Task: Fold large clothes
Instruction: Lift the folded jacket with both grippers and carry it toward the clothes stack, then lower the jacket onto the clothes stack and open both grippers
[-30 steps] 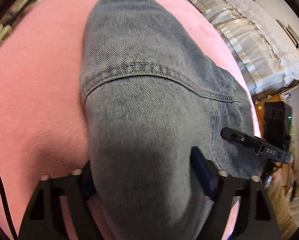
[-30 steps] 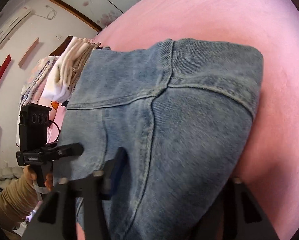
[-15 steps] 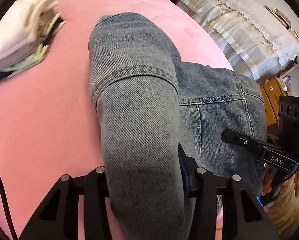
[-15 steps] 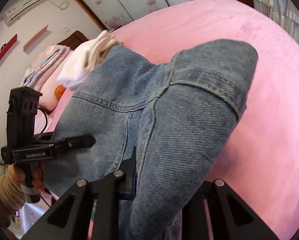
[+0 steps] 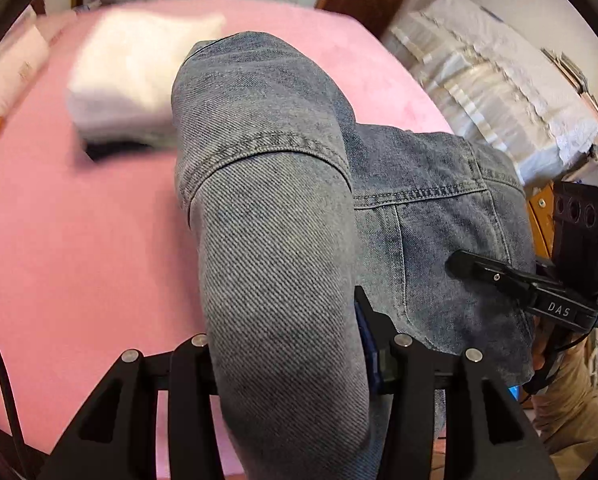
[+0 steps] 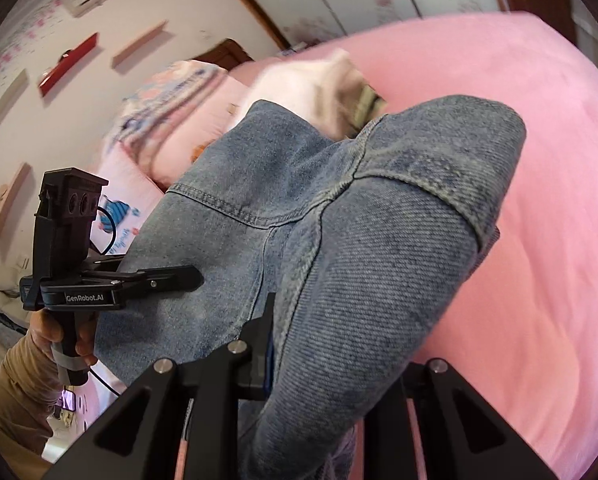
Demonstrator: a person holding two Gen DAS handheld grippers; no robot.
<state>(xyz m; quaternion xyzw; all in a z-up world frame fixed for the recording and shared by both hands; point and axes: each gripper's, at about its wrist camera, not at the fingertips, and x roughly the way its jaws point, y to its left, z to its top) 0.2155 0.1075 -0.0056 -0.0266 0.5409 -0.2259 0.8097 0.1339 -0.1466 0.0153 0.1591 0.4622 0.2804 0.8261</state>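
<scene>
**Both grippers lifting a denim garment above a pink bed**

Left gripper (image 5: 287, 356): the jaws are closed on a thick roll of the denim garment (image 5: 267, 208), which fills the gap between them and rises away from the camera. Right gripper (image 6: 331, 364): its jaws likewise clamp a bunched fold of the same denim (image 6: 379, 260). Each gripper appears in the other's view, the right one (image 5: 495, 280) lying against the cloth in the left wrist view, the left one (image 6: 155, 280) doing the same in the right wrist view.

The two holds sit on opposite edges of the garment, so the cloth between them is spread and carried clear of the pink bed (image 5: 79, 248). This is judged to be a carrying or laying-over step of the fold, with the far part of the denim draped forward so that it can settle first.

Beyond the garment, a pale folded bundle (image 5: 139, 80) lies on the bed, blurred by motion; its kind cannot be told. Patterned pillows (image 6: 171, 120) lie at the head of the bed.

Hidden or unclear: the fingertips of both grippers are buried in denim; whether the garment is a jacket or trousers cannot be told; its lower edge is cut off by the frame; whether any part touches the bed is not visible.
</scene>
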